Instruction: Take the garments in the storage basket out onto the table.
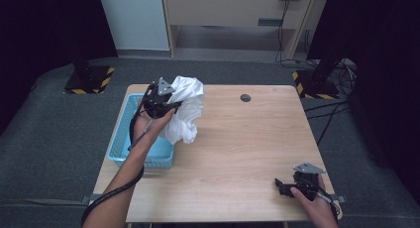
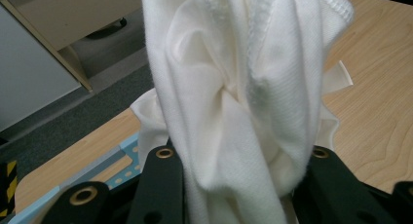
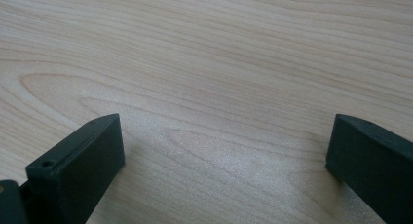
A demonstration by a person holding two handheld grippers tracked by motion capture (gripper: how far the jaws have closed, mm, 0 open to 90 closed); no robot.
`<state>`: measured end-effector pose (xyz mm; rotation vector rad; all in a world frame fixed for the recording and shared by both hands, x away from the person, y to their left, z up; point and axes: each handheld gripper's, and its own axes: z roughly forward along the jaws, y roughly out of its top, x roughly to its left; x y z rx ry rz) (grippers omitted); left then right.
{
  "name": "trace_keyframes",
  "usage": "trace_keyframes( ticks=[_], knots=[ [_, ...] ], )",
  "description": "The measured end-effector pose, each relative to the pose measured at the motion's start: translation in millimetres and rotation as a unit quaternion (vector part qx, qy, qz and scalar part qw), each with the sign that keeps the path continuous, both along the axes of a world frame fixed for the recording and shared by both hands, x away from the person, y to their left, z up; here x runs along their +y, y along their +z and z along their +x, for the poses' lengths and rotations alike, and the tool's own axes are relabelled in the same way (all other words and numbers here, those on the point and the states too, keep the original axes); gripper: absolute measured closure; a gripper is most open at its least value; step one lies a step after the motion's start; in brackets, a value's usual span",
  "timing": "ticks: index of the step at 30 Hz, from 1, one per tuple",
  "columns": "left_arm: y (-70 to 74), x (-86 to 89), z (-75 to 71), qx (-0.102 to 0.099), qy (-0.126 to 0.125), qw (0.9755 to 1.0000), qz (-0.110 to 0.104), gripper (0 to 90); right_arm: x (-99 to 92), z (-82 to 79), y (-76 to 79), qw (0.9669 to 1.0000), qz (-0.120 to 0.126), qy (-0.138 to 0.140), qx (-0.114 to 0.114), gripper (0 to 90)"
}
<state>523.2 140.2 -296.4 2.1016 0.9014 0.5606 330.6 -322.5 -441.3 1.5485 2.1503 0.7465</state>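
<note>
Right now we have the left gripper (image 1: 159, 105) clenched on a bunched white cloth (image 1: 188, 109), lifted above the table (image 1: 237, 148) at the inner edge of the blue plastic basket (image 1: 130, 139). In the left gripper view the fabric (image 2: 234, 97) is pinched between the two black jaws and rises in thick folds, with a hemmed edge at the top and a small tag sticking out to one side. Our right gripper (image 1: 286, 186) rests low near the front right corner of the table, jaws spread wide over bare wood (image 3: 204, 78), holding nothing.

The main risk, as we judge it, is the grip: we hold a wad of folds, not a single layer, so part of the cloth could slide free under its own weight. The hanging bulk could also drape over the basket rim or catch on it, dragging the light basket along. With the right gripper well apart, we have no second hold to stop a slip.
</note>
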Motion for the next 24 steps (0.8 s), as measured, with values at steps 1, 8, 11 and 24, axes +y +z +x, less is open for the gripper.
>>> trace_keyframes(
  ticks=[1,8,11,24],
  knots=[
    [0.2,-0.9,0.1,-0.001,0.000,1.0000,-0.001,65.8,0.0,0.0,0.0,1.0000,0.000,0.000,0.000,0.3],
    [-0.4,-9.7,3.0,0.001,-0.006,1.0000,0.001,65.8,0.0,0.0,0.0,1.0000,0.000,0.000,0.000,0.3],
    [-1.7,-14.3,5.0,0.003,-0.009,1.0000,0.001,65.8,-0.1,0.0,0.0,1.0000,0.000,0.000,0.000,0.4],
    [-2.4,-31.5,9.7,-0.002,-0.015,0.9999,-0.004,65.9,-0.3,-0.1,0.0,1.0000,0.000,0.001,0.000,0.4]
  ],
)
